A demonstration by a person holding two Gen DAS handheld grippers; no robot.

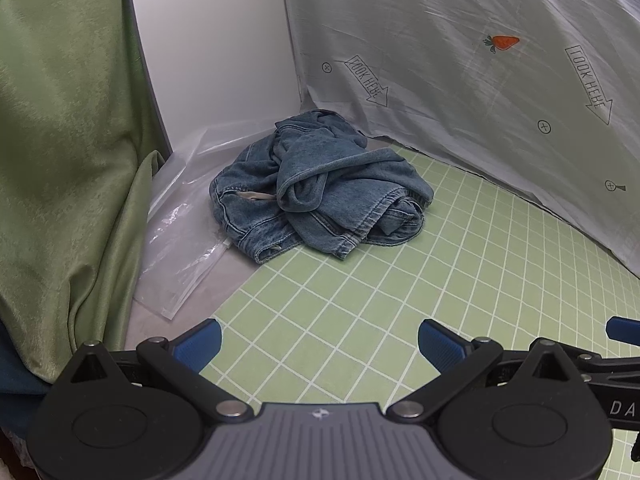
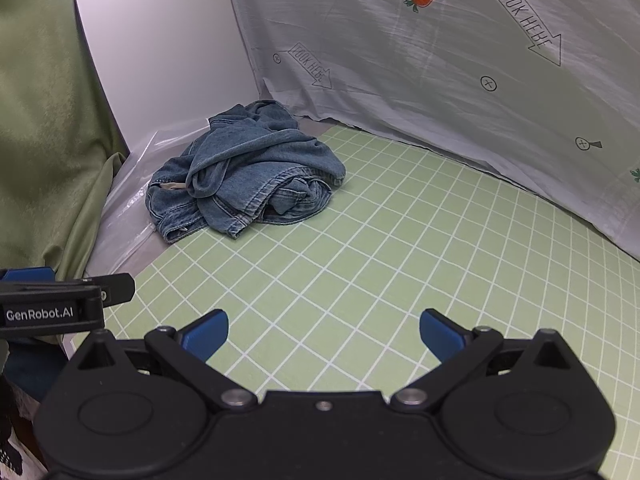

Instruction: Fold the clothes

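Observation:
A crumpled blue denim garment [image 1: 320,188] lies in a heap at the far left corner of the green grid mat [image 1: 400,292], partly on clear plastic. In the right wrist view the same denim garment [image 2: 244,176] sits far ahead and to the left. My left gripper [image 1: 319,344] hovers over the mat's near part, open, with nothing between its blue pads. My right gripper [image 2: 324,334] is likewise open and empty over the mat. Both are well short of the garment. The left gripper's side [image 2: 68,300] shows at the right wrist view's left edge.
A grey printed sheet [image 1: 480,60] with arrows and a carrot hangs behind the mat. A white panel [image 1: 212,40] stands at the back left. Green curtain cloth [image 1: 60,140] drapes on the left. Clear plastic bags [image 1: 180,248] lie beside the mat's left edge.

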